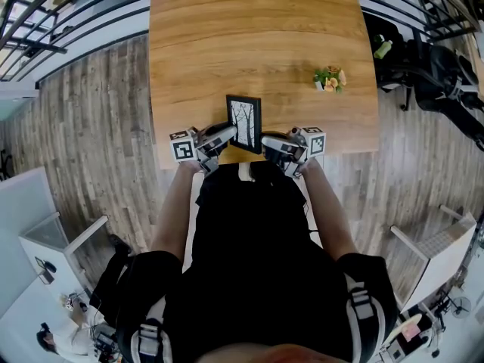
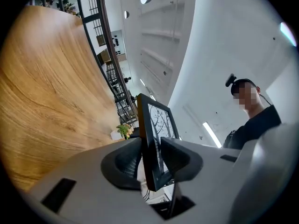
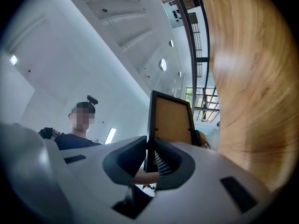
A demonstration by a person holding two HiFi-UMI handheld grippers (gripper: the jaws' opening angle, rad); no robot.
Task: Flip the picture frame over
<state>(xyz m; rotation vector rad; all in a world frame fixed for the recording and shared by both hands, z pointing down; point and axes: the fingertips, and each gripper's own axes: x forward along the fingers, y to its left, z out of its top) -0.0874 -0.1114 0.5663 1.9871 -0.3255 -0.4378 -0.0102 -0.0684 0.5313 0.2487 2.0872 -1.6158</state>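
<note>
Picture frame [image 1: 243,123], black rectangular, bare-tree print inside, upright on edge at the near edge of the table, roughly centre, between the two grippers. Can't tell if its bottom edge touches the tabletop. Print face turned to the left, seen in the left gripper view [image 2: 152,143]; tan backing board turned to the right, seen in the right gripper view [image 3: 170,125].

Left gripper [image 1: 219,138], grey two-jaw hand-held, clamped on the frame's near-left side: one jaw on the back, one on the print face, frame edge sticking out towards the camera [image 2: 150,157]. Right gripper [image 1: 274,144], same make, jaws closed tight on the frame's near-right edge, pads against both faces [image 3: 150,160]. Square-marker cube on each gripper, left [image 1: 182,147], right [image 1: 314,141].

Light brown wooden table [image 1: 249,36] runs far from the person, mostly bare. Small potted plant with orange and pale flowers [image 1: 330,79] sits right of the frame and a bit farther off, well apart from it; also visible behind the frame in the left gripper view [image 2: 124,130].

Person in black top [image 1: 253,263] at the near table edge, forearms out to the grippers. Grey wood-plank floor [image 1: 91,150] on both sides. Black bag [image 1: 431,70] on the floor far right of the table.
</note>
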